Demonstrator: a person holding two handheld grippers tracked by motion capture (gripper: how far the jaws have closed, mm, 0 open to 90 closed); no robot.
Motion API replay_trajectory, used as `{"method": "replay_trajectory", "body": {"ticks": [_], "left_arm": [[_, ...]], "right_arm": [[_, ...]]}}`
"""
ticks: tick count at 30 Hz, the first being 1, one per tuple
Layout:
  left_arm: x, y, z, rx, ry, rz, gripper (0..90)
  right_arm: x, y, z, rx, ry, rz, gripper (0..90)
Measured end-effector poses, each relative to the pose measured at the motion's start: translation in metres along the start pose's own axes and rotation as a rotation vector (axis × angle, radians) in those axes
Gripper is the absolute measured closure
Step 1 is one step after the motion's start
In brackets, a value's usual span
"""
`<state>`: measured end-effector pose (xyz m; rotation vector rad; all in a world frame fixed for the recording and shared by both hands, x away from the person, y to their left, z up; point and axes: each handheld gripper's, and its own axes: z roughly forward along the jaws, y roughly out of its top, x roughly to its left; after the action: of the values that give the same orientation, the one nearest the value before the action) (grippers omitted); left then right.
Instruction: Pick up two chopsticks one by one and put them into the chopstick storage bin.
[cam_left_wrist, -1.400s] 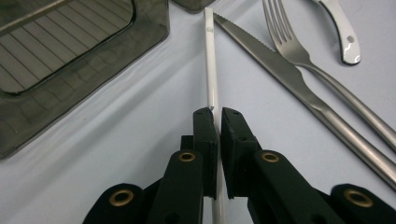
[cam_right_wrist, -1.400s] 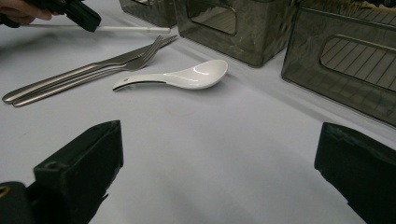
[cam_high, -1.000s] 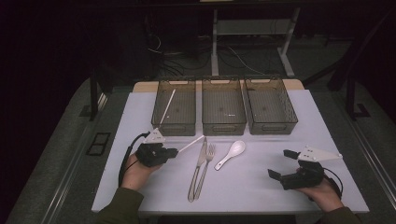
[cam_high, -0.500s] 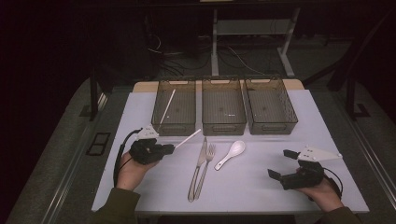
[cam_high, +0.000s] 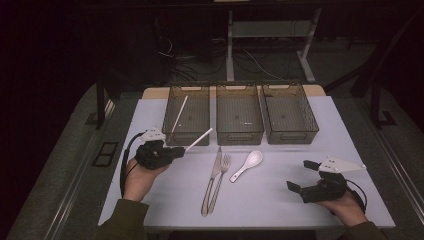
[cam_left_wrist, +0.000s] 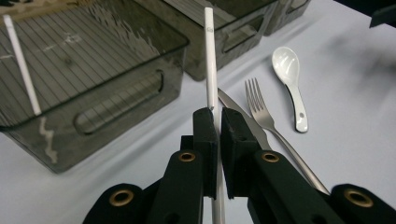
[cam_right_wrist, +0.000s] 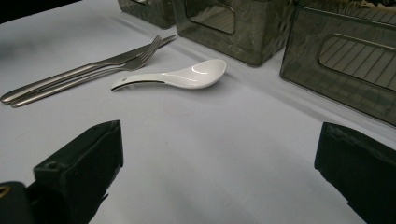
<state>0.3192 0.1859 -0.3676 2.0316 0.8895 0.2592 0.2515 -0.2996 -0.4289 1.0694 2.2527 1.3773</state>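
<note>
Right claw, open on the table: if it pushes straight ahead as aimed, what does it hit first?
Probably the white spoon, lying across the line between the open right claw jaws. Past it stands the middle bin. Depth is hard to judge.

— White straw (cam_left_wrist: 209, 56), black left gripper (cam_left_wrist: 218, 122)?
— Yes. Also white spoon (cam_high: 248, 163), silver fork (cam_high: 219, 181) and knife (cam_high: 211, 180).
— And bins (cam_high: 239, 114)?
— Smoky translucent grey, ribbed floors. Pale lavender-white table (cam_high: 270, 195).
</note>
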Motion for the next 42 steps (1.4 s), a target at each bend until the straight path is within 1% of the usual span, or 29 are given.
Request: {"method": "replay_trajectory", "body": {"ticks": [4,10,15,21,27,32,35,38,40,42], "left_arm": [[0.005,0.007,-0.001,-0.020,0.005,-0.003,84.6],[0.015,0.020,-0.002,-0.040,0.027,-0.004,84.6],[0.024,0.031,-0.002,-0.052,0.036,-0.016,84.6],[0.032,0.044,0.001,-0.073,0.054,-0.029,84.6],[0.042,0.059,0.006,-0.078,0.077,-0.042,84.6],[0.050,0.072,0.009,-0.091,0.095,-0.051,84.6],[0.056,0.078,0.013,-0.097,0.105,-0.051,84.5],[0.060,0.083,0.020,-0.094,0.125,-0.049,84.5],[0.063,0.086,0.027,-0.091,0.136,-0.047,84.5],[0.066,0.088,0.034,-0.085,0.151,-0.055,84.5]], "right_arm": [[0.000,0.000,0.000,0.000,0.000,0.000,1.3],[-0.001,0.000,0.003,-0.003,0.012,0.001,1.3],[-0.001,0.000,0.004,0.004,0.014,0.002,1.3],[-0.001,0.000,0.004,0.005,0.014,0.002,1.3],[-0.002,0.000,0.003,0.000,0.011,0.010,1.3],[-0.002,0.000,0.003,0.000,0.011,0.009,1.3],[-0.002,0.000,0.003,-0.001,0.011,0.011,1.3],[-0.002,0.000,0.002,-0.001,0.012,0.017,1.3],[-0.001,0.000,0.002,-0.003,0.013,0.017,1.3],[-0.001,0.000,0.002,-0.002,0.015,0.018,1.3]]}}
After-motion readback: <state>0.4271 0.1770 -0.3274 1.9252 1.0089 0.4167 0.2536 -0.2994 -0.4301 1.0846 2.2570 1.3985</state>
